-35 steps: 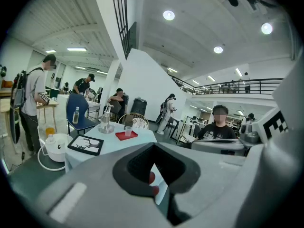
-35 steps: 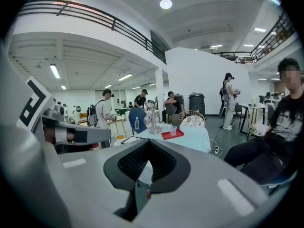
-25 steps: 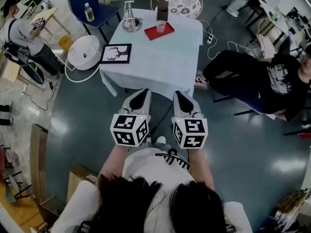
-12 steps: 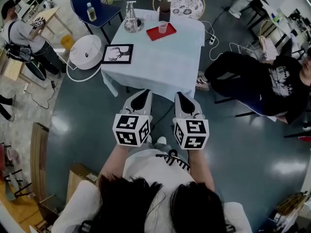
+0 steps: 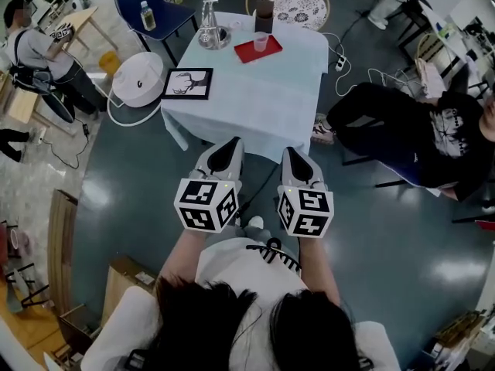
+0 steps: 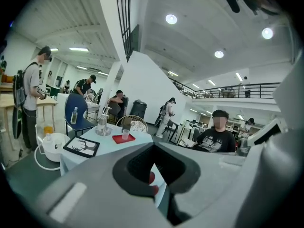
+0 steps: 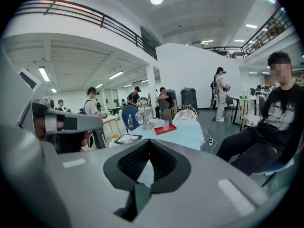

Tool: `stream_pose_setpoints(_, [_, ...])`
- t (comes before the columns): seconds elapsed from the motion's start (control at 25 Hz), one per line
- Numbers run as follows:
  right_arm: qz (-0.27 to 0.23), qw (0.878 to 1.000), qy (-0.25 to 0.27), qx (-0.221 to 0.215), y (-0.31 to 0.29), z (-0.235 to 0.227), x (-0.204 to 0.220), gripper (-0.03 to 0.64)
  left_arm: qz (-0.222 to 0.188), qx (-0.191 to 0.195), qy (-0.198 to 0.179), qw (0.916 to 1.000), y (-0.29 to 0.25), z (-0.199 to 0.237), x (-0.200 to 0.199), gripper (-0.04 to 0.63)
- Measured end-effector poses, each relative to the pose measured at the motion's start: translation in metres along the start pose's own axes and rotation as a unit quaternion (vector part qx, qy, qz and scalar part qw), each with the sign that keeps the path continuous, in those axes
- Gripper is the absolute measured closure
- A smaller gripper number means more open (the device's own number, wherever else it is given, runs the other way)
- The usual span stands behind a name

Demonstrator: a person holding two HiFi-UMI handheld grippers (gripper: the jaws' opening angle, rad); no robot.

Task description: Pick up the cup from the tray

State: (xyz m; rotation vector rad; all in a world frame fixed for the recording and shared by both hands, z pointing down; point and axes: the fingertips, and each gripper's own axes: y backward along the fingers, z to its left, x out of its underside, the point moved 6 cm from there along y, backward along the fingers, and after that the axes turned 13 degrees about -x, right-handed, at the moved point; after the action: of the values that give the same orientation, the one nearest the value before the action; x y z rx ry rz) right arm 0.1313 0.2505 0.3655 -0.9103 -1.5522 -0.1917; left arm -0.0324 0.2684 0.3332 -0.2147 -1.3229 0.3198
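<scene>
A clear cup [image 5: 261,42] stands on a red tray [image 5: 249,52] at the far side of a table with a pale blue cloth [image 5: 255,99]. My left gripper [image 5: 229,147] and right gripper [image 5: 292,155] are held side by side over the floor, short of the table's near edge and pointing at it. Both are shut with nothing in them. In the left gripper view the cup [image 6: 125,134] and tray [image 6: 118,139] are far beyond the left gripper [image 6: 154,146]. In the right gripper view the cup [image 7: 166,125] on the tray [image 7: 161,130] is far beyond the right gripper [image 7: 149,141].
On the table are a framed deer picture [image 5: 186,84], a metal stand in a dish [image 5: 206,29] and a dark tumbler [image 5: 264,11]. A white round unit [image 5: 137,81] and a blue chair [image 5: 151,2] are to the left. A seated person [image 5: 410,130] is to the right, with cables [image 5: 340,60] on the floor.
The head view has drifted slightly, and the left gripper's marker cube sits a little lower left. Both grippers stay shut, side by side, before the table.
</scene>
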Motion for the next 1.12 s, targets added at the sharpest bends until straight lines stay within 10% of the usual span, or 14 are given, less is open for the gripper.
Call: stream_pose_setpoints(1.12, [-0.004,0.997,0.034,-0.069,-0.037,-0.042,-0.028,0.468,0.025,-0.035,-0.028,0.9987,-0.062,0.002,-0.003,0.595])
